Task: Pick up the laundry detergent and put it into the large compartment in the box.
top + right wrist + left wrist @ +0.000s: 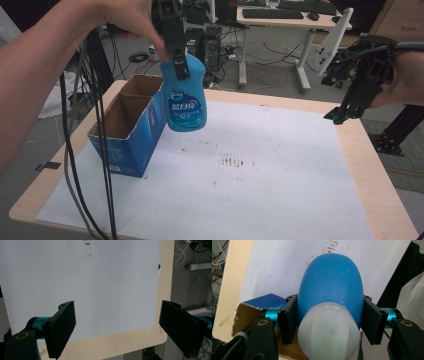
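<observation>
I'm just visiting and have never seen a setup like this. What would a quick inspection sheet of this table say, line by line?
Surface: wooden table under a white sheet with dark smudges near its middle.
Job's things: blue bottle hanging upright in the air beside an open blue cardboard box with inner dividers.
Clutter: nothing seen.
Grippers: left gripper clamped on the bottle's top; right gripper open, holding nothing, above the table's right edge.
Cables: black cables trailing down at the left.
Surroundings: desk with keyboard, floor wiring behind.
</observation>
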A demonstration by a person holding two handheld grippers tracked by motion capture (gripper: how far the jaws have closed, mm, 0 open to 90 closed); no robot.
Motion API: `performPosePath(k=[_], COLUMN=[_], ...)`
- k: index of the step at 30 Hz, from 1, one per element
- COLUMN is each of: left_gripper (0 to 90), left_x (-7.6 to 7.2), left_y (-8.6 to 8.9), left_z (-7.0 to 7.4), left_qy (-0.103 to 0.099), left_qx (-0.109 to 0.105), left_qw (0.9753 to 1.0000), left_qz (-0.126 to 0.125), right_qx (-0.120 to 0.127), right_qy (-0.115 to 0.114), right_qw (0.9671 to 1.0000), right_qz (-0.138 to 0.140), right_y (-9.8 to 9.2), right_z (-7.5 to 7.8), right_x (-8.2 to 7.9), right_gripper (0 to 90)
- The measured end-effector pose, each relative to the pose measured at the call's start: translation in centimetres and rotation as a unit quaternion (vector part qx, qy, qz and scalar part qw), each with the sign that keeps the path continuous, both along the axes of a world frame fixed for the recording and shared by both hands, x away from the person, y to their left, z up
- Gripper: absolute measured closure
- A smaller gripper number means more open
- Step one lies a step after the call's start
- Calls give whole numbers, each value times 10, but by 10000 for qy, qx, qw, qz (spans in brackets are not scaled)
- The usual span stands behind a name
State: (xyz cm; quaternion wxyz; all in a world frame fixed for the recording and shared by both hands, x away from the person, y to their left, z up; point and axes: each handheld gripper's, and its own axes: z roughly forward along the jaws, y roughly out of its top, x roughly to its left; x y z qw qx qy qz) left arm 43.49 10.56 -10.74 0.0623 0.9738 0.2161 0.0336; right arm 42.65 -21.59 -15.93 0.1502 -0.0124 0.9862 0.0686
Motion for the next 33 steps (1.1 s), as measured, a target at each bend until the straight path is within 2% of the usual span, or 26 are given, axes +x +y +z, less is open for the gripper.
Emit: performPosePath(k=[1, 2, 3, 4, 5, 6, 8, 11, 12, 17, 18, 23, 26, 30, 32, 33], left_gripper=[381, 381, 381, 381, 381, 381, 382, 382, 382, 382, 382, 382, 382, 382, 382, 382], left_x=[-1, -1, -1, -1, -2, -2, -3, -4, -5, -6, -8, -11, -14, -15, -17, -17], left_y=[3, 3, 8, 8, 14, 14, 20, 22, 27, 38, 44, 58, 73, 79, 91, 91], left_z=[1, 1, 3, 3, 6, 6, 9, 9, 11, 12, 13, 16, 18, 20, 20, 20], left_qy=[-16, -16, -29, -29, -48, -48, -39, -52, -74, -81, -107, -155, -152, -183, -180, -180], left_qx=[-6, -6, -32, -32, -86, -86, -83, -90, -74, 13, 46, 15, 94, 157, 261, 261], left_qw=[9999, 9999, 9996, 9996, 9991, 9991, 9981, 9979, 9968, 9955, 9942, 9921, 9900, 9887, 9866, 9866], left_qz=[115, 115, 268, 268, 409, 409, 616, 642, 788, 945, 1066, 1244, 1396, 1476, 1601, 1601], right_qx=[-9, -13, -20, -20, -34, -34, -37, -36, -46, -55, -35, -45, -33, -36, -57, -57], right_qy=[12, 11, 1, 1, -2, -2, 16, 18, 30, 57, 41, 65, 73, 81, 81, 81], right_qw=[10000, 10000, 10000, 10000, 10000, 10000, 10000, 10000, 10000, 10000, 10000, 9999, 9999, 9999, 9999, 9999], right_qz=[4, 10, -10, -10, -6, -6, 37, 36, 58, 60, 81, 69, 90, 117, 116, 116], right_y=[0, 0, 0, 0, 1, 1, 3, 3, 4, 5, 6, 8, 11, 12, 14, 14], right_z=[0, 0, -1, -1, -2, -2, -3, -3, -5, -6, -7, -8, -9, -10, -13, -13], right_x=[0, 0, 0, 0, 0, 0, 0, 0, 1, 2, 3, 5, 5, 5, 6, 6], right_gripper=[132, 132, 132, 132, 131, 131, 132, 132, 131, 132, 132, 132, 131, 132, 132, 132])
